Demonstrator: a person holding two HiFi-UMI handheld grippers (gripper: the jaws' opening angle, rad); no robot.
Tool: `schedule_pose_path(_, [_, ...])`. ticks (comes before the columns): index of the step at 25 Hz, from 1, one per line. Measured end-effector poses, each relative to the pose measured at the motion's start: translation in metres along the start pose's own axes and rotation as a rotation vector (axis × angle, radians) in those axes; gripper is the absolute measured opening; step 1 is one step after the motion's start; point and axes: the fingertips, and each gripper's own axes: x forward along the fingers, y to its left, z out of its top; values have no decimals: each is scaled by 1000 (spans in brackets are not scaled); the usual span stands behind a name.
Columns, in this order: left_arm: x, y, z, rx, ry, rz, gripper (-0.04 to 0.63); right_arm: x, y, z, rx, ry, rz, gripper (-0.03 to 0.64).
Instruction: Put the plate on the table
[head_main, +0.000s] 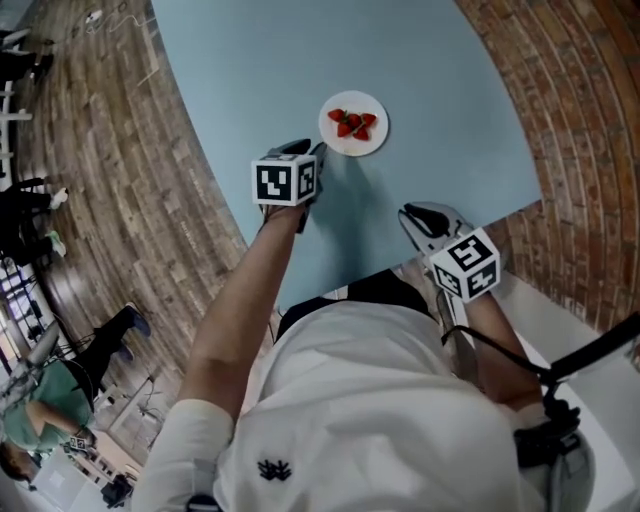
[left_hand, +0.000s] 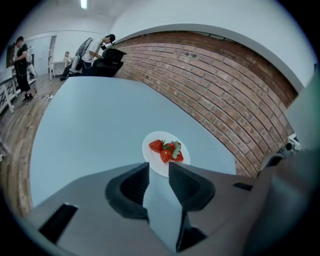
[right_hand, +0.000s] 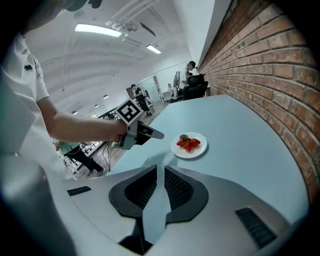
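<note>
White plate on table — left gripper near, right gripper back — both down-tilted, jaws apart, empty.

White plate, red strawberries, blue table

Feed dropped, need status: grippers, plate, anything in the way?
Left gripper open, empty, just short of plate. Right gripper open, empty, near table edge. Plate flat on table, strawberries on it. Nothing in the way.

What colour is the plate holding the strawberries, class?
Plain white. The plate shows best in the head view, seen from above.
</note>
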Motion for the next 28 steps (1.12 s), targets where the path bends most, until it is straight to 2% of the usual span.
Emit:
schedule_pose_path(8, [-107, -29, -36, 95, -37, -112, 108, -3, 58, 11, -85, -25, -41, 51])
schedule_pose_path(15, [-226, -45, -71, 149, -181, -198, 107, -7, 132, 14, -168, -48, -91, 51])
schedule_pose_path(20, [-318, -55, -112, 181, -276, -313, 106, -15, 202, 16, -235, -74, -136, 51])
schedule_pose_path(23, [-349, -60, -135, 193, -311, -348, 38, -24, 225, 7, -253, -87, -146, 51])
schedule_pose_path(26, [-373, -68, -155, 160, -348, -417, 3, -31, 250, -2, -251, -104, -144, 51])
schedule_pose_path(28, [-388, -72, -169, 162, -354, -451, 2, -35, 269, -7, -253, -106, -146, 51])
